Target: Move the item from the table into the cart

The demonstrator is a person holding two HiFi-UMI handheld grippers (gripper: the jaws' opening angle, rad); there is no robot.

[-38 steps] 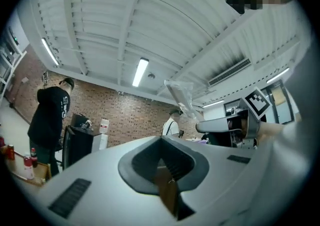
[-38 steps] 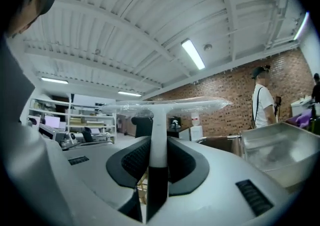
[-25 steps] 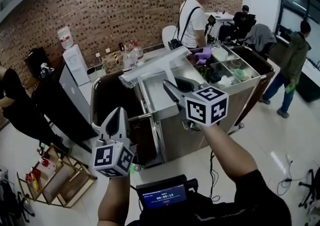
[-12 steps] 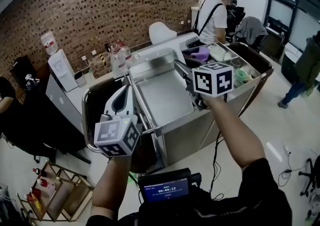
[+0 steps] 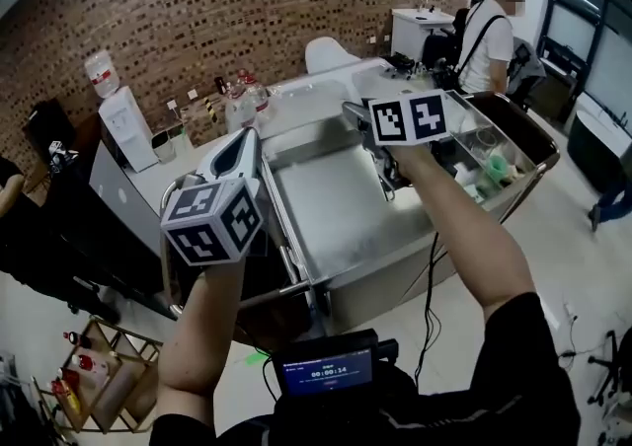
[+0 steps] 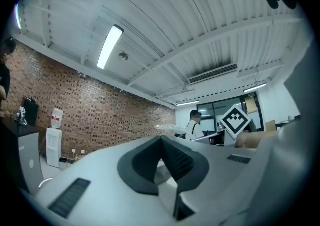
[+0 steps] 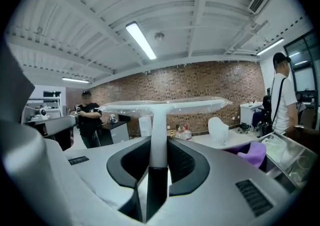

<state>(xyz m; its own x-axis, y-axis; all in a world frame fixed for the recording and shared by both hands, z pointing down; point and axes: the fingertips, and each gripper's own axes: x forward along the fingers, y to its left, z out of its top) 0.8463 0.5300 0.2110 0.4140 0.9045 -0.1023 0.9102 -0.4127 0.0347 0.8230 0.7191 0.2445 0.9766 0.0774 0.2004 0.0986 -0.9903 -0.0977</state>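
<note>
My right gripper [image 5: 350, 111] is shut on the stem of a white T-shaped item [image 7: 165, 105] whose long crossbar is wrapped in clear plastic. In the right gripper view the stem runs up between the pads [image 7: 187, 162] of my right gripper [image 7: 159, 145], with the crossbar level above them. It hangs over the far side of the steel cart [image 5: 336, 212], above its bare middle tray. My left gripper [image 5: 247, 138] is over the cart's left edge. In its own view my left gripper [image 6: 161, 142] is shut and holds nothing.
The cart's right compartments [image 5: 489, 163] hold several small things. A white table [image 5: 296, 99] with bottles [image 5: 242, 99] stands behind the cart. A person in a white shirt [image 5: 499, 25] stands far right. A water dispenser [image 5: 118, 109] and a wooden rack [image 5: 109, 375] are at left.
Both grippers have travelled forward over the cart, the right one still gripping the white item. The view has swung, so the person in white now shows farther right.
</note>
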